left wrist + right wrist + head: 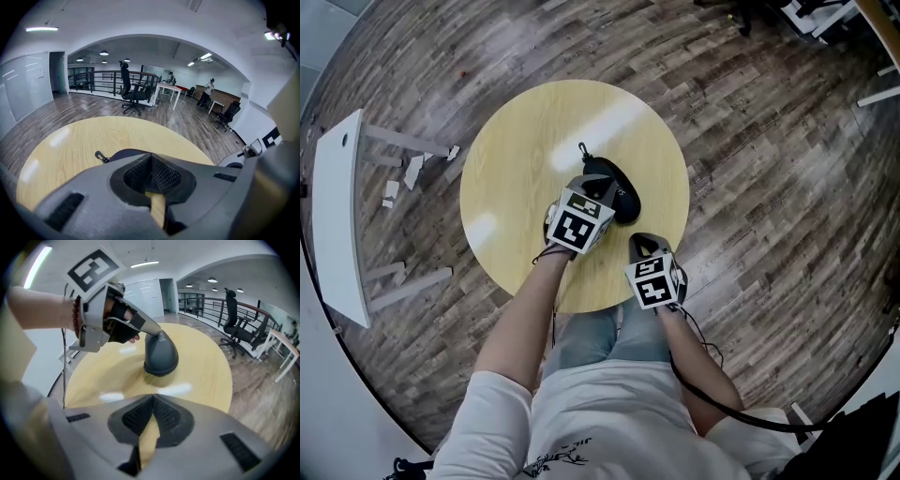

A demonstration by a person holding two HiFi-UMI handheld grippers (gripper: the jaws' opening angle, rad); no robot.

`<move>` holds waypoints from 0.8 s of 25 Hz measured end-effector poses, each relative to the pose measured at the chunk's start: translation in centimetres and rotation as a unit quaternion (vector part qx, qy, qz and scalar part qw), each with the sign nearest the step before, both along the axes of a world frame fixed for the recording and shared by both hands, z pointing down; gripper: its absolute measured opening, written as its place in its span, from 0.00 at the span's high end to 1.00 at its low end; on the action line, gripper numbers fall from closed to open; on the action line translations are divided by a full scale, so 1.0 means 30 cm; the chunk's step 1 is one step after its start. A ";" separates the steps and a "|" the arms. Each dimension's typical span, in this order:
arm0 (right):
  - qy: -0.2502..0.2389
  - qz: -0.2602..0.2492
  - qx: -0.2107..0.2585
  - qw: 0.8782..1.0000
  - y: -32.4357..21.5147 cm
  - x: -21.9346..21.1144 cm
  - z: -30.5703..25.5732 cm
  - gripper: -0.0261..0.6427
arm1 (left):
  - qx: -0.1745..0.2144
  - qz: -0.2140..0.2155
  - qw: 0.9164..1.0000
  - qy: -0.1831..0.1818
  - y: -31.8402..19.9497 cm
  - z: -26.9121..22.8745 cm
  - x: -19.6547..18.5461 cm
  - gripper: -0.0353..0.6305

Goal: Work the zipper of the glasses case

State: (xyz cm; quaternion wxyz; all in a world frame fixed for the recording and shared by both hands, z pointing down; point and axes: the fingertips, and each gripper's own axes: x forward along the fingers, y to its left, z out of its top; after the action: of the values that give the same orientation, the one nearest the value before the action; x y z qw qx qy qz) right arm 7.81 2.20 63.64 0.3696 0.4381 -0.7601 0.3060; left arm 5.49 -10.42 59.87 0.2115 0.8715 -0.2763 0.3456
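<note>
Resting near the middle of the round pale wooden surface point(511, 159), the black oval zip-up glasses case point(622, 190) lay with its long axis running from far-left to near-right. Its small black zipper pull point(583, 150) pointed off the far-left end. The left claw point(157, 333), the nearer one, was closed with its tips down against the near-left part of the case; no fabric was seen pinched between them. The right claw point(152, 401) was closed and empty, standing apart to the near-right of the case. Judgement: the pull lay at the end farthest from the right claw, so a reach along the case's length was called for.
</note>
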 end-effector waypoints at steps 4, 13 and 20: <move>-0.021 -0.002 0.055 0.998 0.054 0.082 -0.179 0.96 | 0.027 -0.015 0.998 0.054 0.041 -0.138 -0.021 0.94; -0.189 -0.034 0.207 0.959 -0.050 -0.092 -0.854 0.96 | 0.161 -0.216 0.954 0.134 0.393 -0.724 -0.371 0.94; -0.251 -0.081 0.232 0.936 -0.040 -0.349 -1.063 0.96 | 0.189 -0.321 0.915 0.154 0.466 -0.846 -0.565 0.94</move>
State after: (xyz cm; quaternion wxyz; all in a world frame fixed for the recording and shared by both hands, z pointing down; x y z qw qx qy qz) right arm -2.66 1.01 31.75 0.0787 0.3578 -0.9107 0.1907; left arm -11.47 3.58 34.50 0.1827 0.8020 -0.5654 0.0617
